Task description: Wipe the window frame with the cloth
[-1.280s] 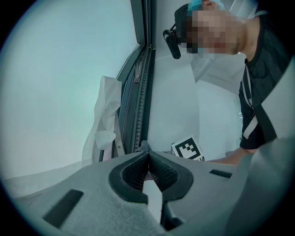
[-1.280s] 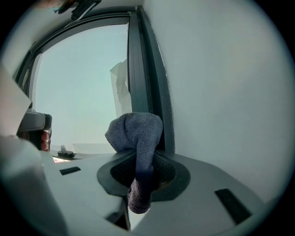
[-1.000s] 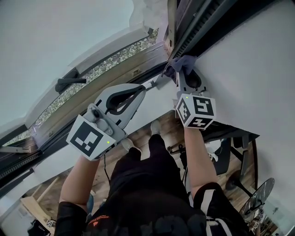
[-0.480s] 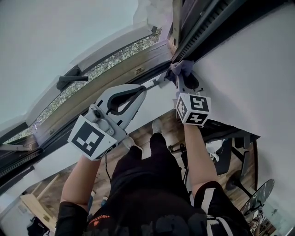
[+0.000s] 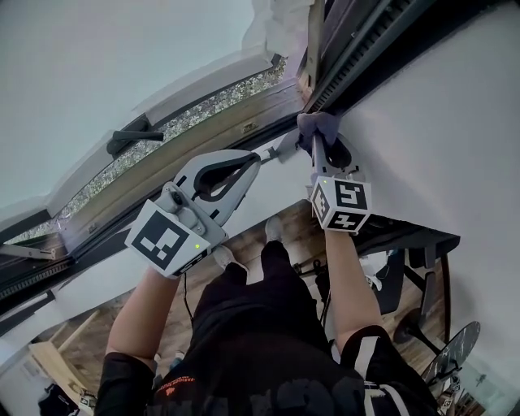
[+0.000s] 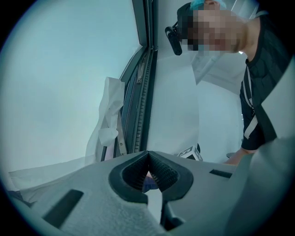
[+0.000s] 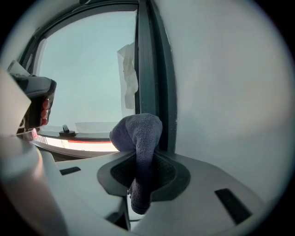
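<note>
**Desk:** Where is the cloth?

**Me:** I see the cloth (image 5: pixel 319 123) in the upper centre of the head view. It's a dark blue-grey wad bunched against the dark window frame (image 5: pixel 351 55), right where the frame meets the white wall (image 5: pixel 439 122). In the right gripper view the cloth (image 7: pixel 139 138) stands up in front of the frame's upright (image 7: pixel 154 69).

**Desk:** And what is holding it?

**Me:** My right gripper (image 5: pixel 314 143) is. Its jaws are clamped on the cloth's lower part, and a tail hangs below them (image 7: pixel 140 171).

**Desk:** What about the left?

**Me:** The left gripper (image 5: pixel 280 151) sits just left of the cloth, near the frame's lower rail. Its jaws are together with nothing between them (image 6: pixel 150 171).

**Desk:** Anything else around?

**Me:** There's a black window handle (image 5: pixel 130 134) at mid-left, and a crumpled white sheet (image 5: pixel 275 24) at the top by the frame's corner.
</note>
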`<state>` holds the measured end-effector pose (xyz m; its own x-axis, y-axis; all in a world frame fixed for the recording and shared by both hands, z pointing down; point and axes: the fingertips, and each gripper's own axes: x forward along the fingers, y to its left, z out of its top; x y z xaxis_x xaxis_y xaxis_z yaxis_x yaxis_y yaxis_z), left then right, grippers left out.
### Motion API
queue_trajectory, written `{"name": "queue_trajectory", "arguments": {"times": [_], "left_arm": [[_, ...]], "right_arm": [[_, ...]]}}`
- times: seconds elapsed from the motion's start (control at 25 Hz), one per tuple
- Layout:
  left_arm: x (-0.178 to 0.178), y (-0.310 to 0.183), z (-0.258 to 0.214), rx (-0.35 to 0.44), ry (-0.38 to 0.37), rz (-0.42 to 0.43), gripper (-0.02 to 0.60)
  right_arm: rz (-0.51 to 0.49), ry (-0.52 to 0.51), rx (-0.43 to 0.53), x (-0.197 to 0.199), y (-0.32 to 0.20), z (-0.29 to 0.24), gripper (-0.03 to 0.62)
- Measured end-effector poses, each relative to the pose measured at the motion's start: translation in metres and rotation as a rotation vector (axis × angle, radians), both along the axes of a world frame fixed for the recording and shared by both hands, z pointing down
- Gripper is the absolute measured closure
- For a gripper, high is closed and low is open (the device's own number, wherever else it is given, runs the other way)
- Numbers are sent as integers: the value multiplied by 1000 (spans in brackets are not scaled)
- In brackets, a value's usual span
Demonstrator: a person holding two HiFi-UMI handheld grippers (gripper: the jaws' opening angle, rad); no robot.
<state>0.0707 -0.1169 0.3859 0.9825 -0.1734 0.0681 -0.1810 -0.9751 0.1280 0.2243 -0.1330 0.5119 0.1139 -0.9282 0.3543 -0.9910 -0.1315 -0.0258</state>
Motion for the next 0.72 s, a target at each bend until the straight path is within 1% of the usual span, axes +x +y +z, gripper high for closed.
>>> {"name": "queue_trajectory", "arguments": {"times": [0.08,0.2,0.36,0.48,0.64,0.72], "left_arm": [[0,3,-8,13,9,5,561],[-4,13,-28,38,38,18,561],[-11,23,-52,42,52,25,561],[-9,26,-71,74,75,29,561],[-6,26,-99,155,150,42,561],[-6,25,-105,155,136,32,561]], "right_arm": [[-5,18,28,-3,4,-17,533],[-8,59,93,-9,13,-57,533],[-11,104,190,-16,21,-113,533],[-18,122,249,-16,21,-148,533],[-25,144,316,-13,19,-191,533],[-31,161,350,-13,18,-213,533]]}}
